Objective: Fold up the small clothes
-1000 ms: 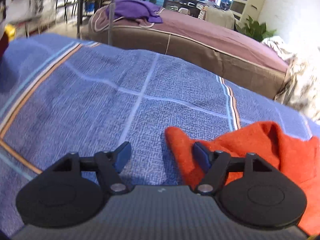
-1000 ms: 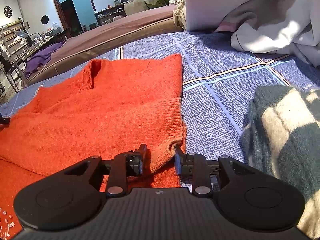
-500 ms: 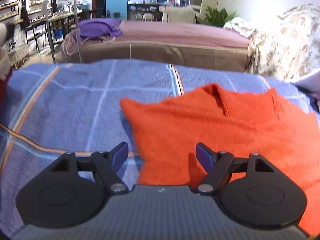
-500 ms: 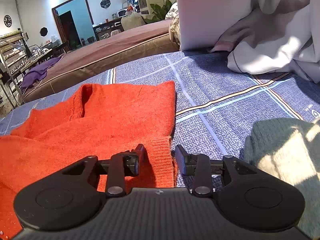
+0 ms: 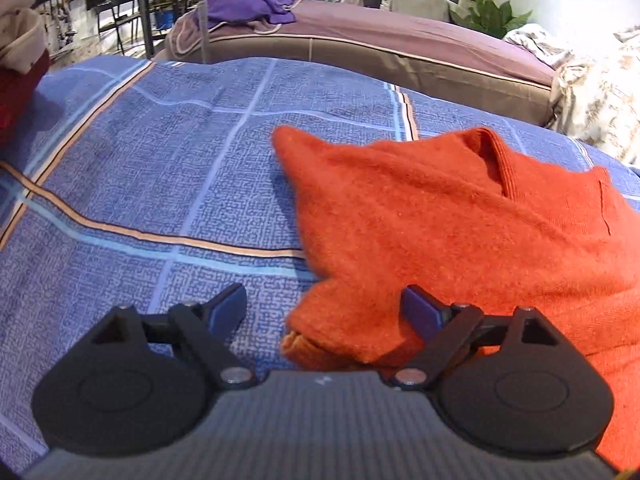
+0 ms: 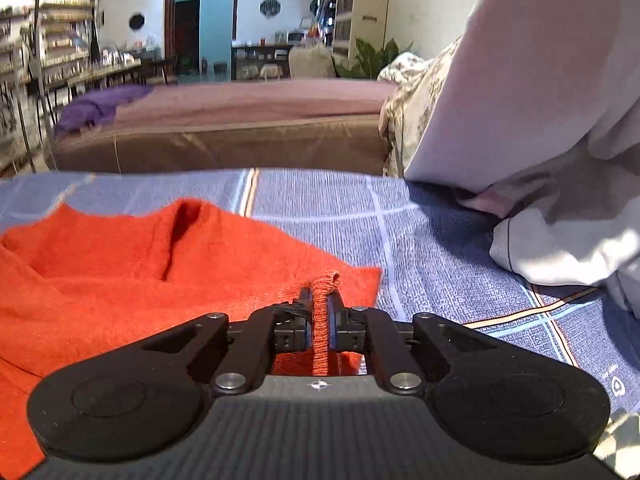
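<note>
Across the blue plaid bed (image 5: pixel 168 184), our right claw (image 6: pixel 320 326) has just pinched the orange sweater's (image 5: pixel 460 216) hem; the left claw (image 5: pixel 324 312), just widened, must next close on the corner between its pads.

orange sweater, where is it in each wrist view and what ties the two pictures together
Left wrist: the orange sweater fills the right half; one corner lies between the open left gripper.
Right wrist: it fills the lower left; the right gripper is shut on its ribbed edge.
Shared landmark: the purple cloth on the brown bed.
</note>
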